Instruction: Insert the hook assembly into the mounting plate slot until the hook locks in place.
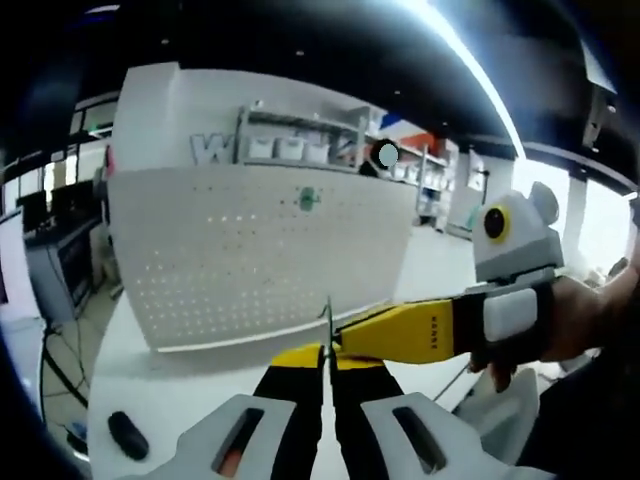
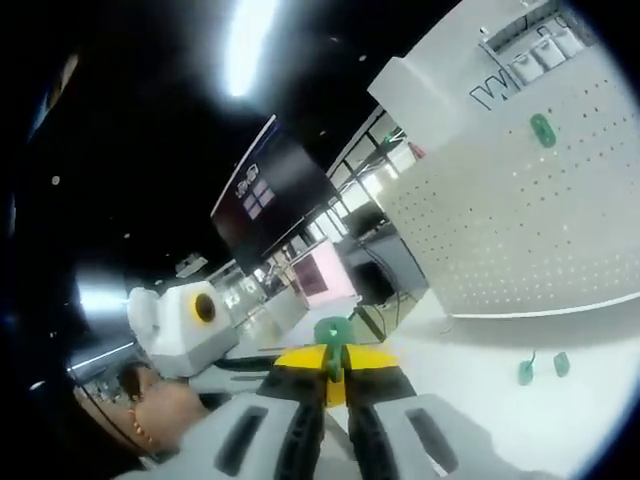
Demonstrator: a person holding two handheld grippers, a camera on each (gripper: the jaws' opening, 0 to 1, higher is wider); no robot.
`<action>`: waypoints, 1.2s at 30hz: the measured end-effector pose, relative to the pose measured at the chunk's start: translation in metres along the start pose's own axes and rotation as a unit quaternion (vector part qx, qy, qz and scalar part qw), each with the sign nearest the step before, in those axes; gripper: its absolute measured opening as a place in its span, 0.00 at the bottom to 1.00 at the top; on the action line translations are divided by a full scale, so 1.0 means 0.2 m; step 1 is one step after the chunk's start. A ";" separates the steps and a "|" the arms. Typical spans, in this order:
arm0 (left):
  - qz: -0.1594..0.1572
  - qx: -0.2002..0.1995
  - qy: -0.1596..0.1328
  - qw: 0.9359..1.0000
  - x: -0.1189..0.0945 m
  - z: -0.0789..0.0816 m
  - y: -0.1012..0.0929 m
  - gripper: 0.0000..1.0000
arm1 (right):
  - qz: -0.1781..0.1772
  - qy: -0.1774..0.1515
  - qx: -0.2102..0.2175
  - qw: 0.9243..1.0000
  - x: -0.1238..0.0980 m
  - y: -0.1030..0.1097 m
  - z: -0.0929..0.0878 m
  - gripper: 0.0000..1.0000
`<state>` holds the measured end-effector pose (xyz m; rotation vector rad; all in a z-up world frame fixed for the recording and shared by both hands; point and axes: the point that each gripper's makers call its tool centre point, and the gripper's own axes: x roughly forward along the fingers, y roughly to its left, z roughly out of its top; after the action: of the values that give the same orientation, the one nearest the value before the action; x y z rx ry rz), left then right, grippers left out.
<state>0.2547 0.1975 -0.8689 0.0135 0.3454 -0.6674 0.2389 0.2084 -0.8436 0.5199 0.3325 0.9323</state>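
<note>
Right gripper view: right gripper (image 2: pixel 335 372) clamps green hook (image 2: pixel 331 333) (pegboard (image 2: pixel 520 230) beyond).

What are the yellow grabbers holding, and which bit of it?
The right gripper pinches a green hook by its lower end; the head sticks up above the jaws. The left gripper is shut on a thin rod, the hook's wire, near its bottom.

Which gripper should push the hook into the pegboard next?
Probably the right gripper: it looks shut on a green hook. The left gripper seems to pinch only a thin wire, though it faces the pegboard squarely.
</note>
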 end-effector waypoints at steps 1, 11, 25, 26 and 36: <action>0.001 0.001 0.001 1.000 0.00 0.00 0.00 0.01 | 0.000 0.001 -0.002 1.000 0.00 0.00 0.00 0.02; -0.005 0.017 0.026 1.000 -0.01 -0.09 0.02 0.04 | -0.014 0.027 -0.022 0.999 0.02 -0.01 -0.08 0.00; -0.039 -0.033 0.013 0.999 -0.04 -0.14 -0.02 0.46 | -0.021 0.025 -0.023 0.999 -0.02 -0.05 -0.06 0.00; -0.041 -0.031 0.014 0.999 -0.04 -0.14 -0.03 0.49 | -0.024 0.024 -0.025 0.999 -0.02 -0.05 -0.06 0.00; -0.077 -0.035 -0.031 0.996 -0.06 -0.05 -0.10 0.74 | -0.047 0.011 -0.019 0.999 -0.07 -0.14 -0.03 0.00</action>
<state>0.2300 0.1905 -0.8719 -0.1024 0.3117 -0.8065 0.2469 0.1840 -0.8644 0.4565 0.3558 0.8524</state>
